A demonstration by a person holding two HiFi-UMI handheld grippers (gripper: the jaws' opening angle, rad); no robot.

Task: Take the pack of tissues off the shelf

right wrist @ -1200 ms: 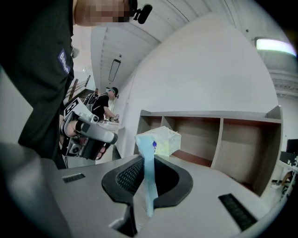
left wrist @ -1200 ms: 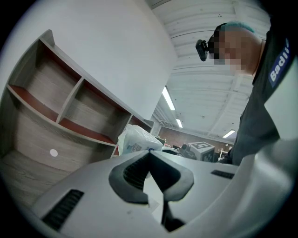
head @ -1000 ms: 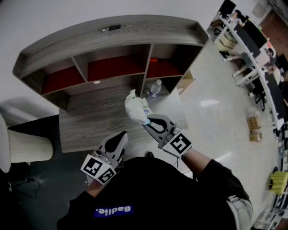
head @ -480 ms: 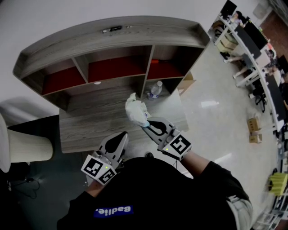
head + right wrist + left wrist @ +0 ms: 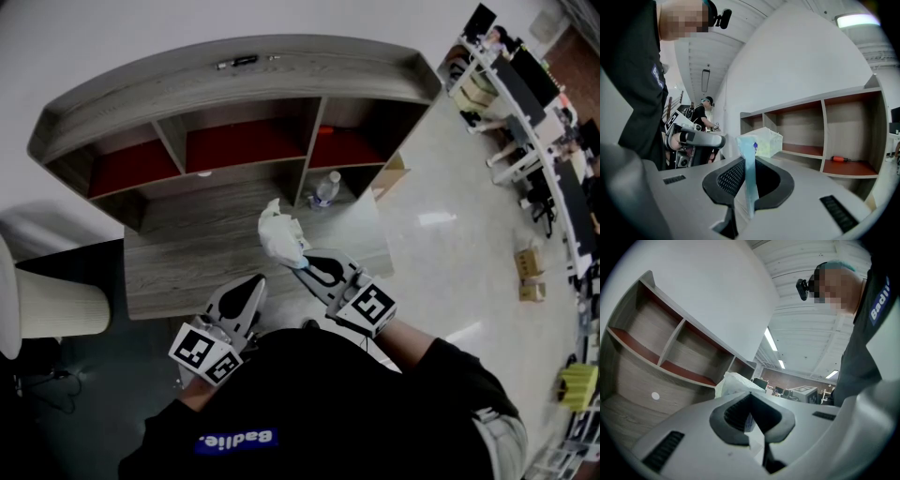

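Note:
The pack of tissues (image 5: 278,232), white plastic with a blue sealed edge, hangs in the air above the desk (image 5: 178,253), in front of the wooden shelf (image 5: 234,89). My right gripper (image 5: 302,263) is shut on that blue edge (image 5: 749,183). The pack's body (image 5: 766,140) stands up beyond the jaws. My left gripper (image 5: 253,284) hovers low near my body, left of the pack. Its jaws (image 5: 750,393) meet at the tips with nothing between them. The pack (image 5: 733,382) shows just past them.
A water bottle (image 5: 323,187) stands in the shelf's lower right compartment. A red-handled screwdriver (image 5: 843,159) lies on a red shelf board. A dark pen-like item (image 5: 239,62) rests on the shelf top. A white chair (image 5: 47,309) is at the left, a cardboard box (image 5: 389,176) on the floor at the right.
My right gripper has drawn the tissue pack slightly down and nearer to me, away from the shelf. The left gripper has stayed in place.

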